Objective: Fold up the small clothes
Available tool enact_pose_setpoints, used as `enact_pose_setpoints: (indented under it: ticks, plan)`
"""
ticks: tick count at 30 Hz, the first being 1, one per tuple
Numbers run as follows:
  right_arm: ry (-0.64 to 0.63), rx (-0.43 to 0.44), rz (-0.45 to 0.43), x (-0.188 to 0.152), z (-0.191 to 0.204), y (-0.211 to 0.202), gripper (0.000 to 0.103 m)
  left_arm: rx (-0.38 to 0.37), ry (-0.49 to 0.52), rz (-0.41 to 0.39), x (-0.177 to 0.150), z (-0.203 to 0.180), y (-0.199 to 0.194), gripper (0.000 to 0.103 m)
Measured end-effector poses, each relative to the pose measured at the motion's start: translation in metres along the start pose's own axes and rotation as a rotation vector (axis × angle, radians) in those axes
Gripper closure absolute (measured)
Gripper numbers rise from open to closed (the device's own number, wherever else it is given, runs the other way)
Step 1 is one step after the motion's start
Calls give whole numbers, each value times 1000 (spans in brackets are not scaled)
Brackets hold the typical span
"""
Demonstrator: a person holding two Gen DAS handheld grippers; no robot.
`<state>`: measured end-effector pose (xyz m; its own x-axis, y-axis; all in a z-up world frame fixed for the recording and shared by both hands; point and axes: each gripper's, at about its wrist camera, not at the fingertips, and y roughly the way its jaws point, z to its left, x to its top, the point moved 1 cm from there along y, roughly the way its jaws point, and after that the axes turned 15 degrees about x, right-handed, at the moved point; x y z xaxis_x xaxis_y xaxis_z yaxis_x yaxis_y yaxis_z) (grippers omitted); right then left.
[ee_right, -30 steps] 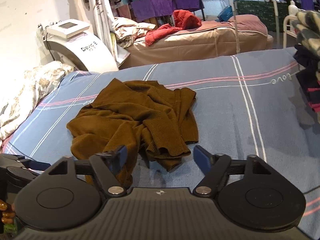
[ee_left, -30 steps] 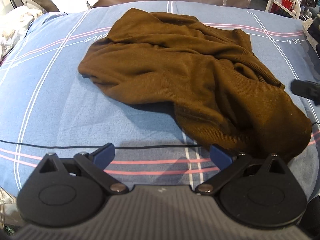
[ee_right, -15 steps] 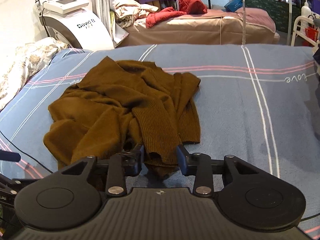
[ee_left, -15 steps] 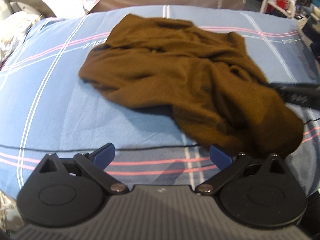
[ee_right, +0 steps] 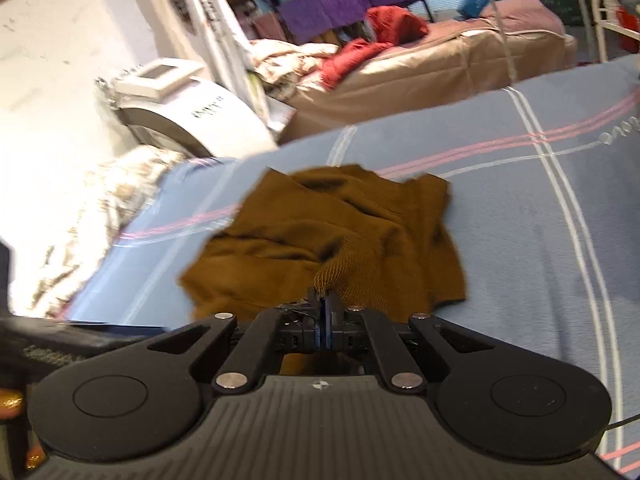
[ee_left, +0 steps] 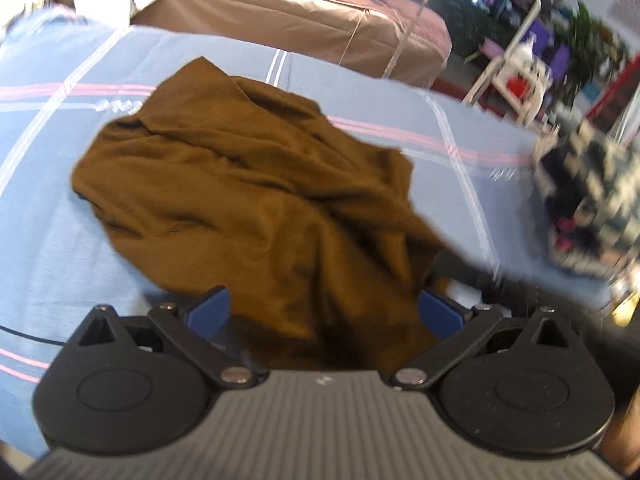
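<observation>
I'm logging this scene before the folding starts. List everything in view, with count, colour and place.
sweater: one, brown, crumpled in the middle of the near bed
bed cover: one, blue with pink and white stripes, under the sweater
far bed: one, tan cover, behind the near bed
red clothes: one pile, red, on the far bed
machine: one, white, by the wall at the left
patterned clothes: one pile, dark and light checks, right edge of the near bed
purple cloths: a few, purple, hanging at the back
left claw: one, black with blue pads, open over the sweater's near end
right claw: one, black, shut on the sweater's ribbed edge
</observation>
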<state>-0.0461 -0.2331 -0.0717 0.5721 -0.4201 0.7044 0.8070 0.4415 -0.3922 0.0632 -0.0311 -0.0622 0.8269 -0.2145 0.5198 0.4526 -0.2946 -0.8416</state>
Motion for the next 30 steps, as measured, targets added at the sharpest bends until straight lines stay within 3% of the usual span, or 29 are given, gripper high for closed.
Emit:
enact_pose_setpoints:
  ticks: [2, 6, 8, 13, 14, 15, 16, 17, 18, 19, 20, 21, 22, 24, 27, 30]
  plan:
    - [-41, 66, 10, 0, 23, 1, 98, -56, -83, 19, 6, 10, 3, 5]
    - [-113, 49, 16, -7, 40, 3, 99, -103, -189, 65, 14, 31, 10, 5]
    - [-99, 46, 34, -11, 38, 5, 98, -80, -192, 92, 14, 33, 18, 5]
    - [-195, 133, 65, -17, 65, 10, 98, -219, -240, 188, 11, 22, 46, 9]
    - [-192, 164, 75, -20, 71, 13, 98, -225, -235, 186, 11, 19, 50, 16]
    - [-196, 186, 89, -22, 75, 16, 98, -222, -223, 176, 10, 15, 53, 42]
    - [-208, 200, 98, -24, 80, 18, 98, -221, -203, 170, 11, 13, 57, 78]
    - [-220, 214, 104, -26, 85, 19, 98, -219, -189, 164, 11, 12, 59, 92]
    - [-229, 220, 104, -26, 88, 19, 97, -224, -202, 146, 13, 17, 60, 96]
    - [-233, 209, 103, -25, 87, 19, 87, -228, -235, 117, 16, 25, 55, 96]
    - [-228, 201, 101, -24, 85, 18, 80, -212, -263, 88, 20, 36, 53, 96]
    - [-208, 191, 99, -22, 79, 17, 66, -176, -280, 57, 25, 49, 50, 96]
    - [-187, 182, 91, -20, 73, 14, 44, -126, -290, 24, 30, 61, 46, 97]
    - [-149, 138, 69, -18, 59, 9, 30, -13, -319, -39, 38, 91, 39, 96]
    - [-113, 54, 61, -15, 36, 4, 30, 119, -386, -105, 49, 142, 30, 96]
    - [-65, -15, 57, -13, 13, 0, 29, 300, -421, -162, 59, 195, 21, 96]
